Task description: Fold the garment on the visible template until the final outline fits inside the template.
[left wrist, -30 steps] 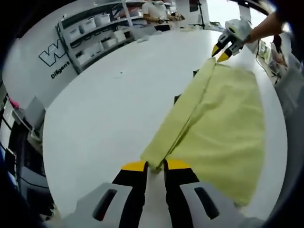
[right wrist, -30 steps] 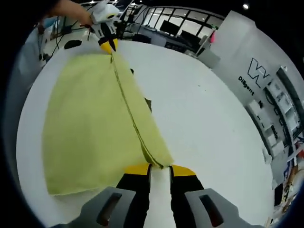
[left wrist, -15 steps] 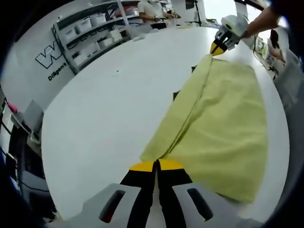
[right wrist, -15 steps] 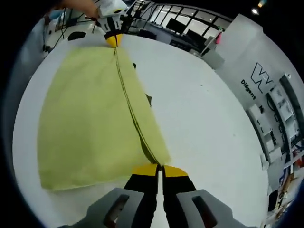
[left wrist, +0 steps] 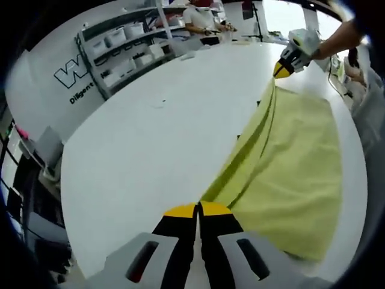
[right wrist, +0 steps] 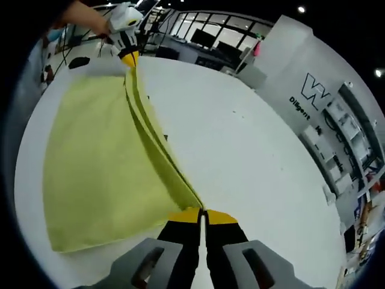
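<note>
Pinching opposite ends of one raised edge, the left gripper (left wrist: 198, 209) and right gripper (right wrist: 201, 215) hold the pale yellow cloth garment (left wrist: 295, 156), jaws clenched. Its remainder lies on the round white counter (left wrist: 138, 144), with bare surface beside the lifted edge.

Views face each other along garment (left wrist: 289, 150), sharing table (left wrist: 138, 144).

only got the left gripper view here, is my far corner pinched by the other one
Observer: Yes. In the right gripper view that hand-held gripper is shut on the yellow garment at its corner.
Operator: what's past my own end of the cloth
Observer: A hand holding the left hand-held gripper, with windows beyond the white table.
Operator: any slack on the edge
Observer: It looks raised, stretched in a line between both grippers; the rest lies flat.
</note>
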